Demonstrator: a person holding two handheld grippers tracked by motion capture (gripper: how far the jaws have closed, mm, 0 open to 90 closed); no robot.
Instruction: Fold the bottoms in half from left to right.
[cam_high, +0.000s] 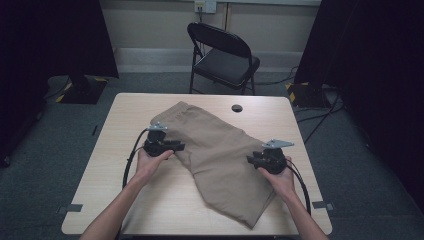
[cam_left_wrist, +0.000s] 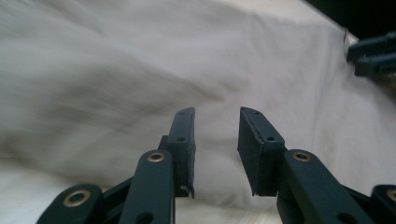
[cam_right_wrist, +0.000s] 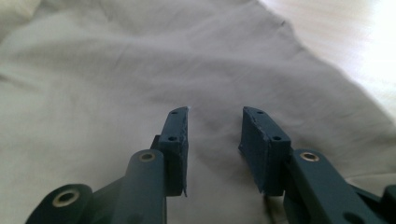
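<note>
on the table (cam_high: 125, 200), folded shorts (cam_high: 220, 150) hide their underside.

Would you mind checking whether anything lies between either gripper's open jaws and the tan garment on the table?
Nothing visible does. The left gripper and the right gripper each point straight at the tan garment with open jaws, and only bare cloth shows in the gap between them.

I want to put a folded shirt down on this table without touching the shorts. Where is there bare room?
The widest bare patch is the near-left corner of the table, left of the left forearm. A bare strip runs along the far edge by the cable hole. The middle is crowded: tan shorts, left gripper, right gripper.
</note>
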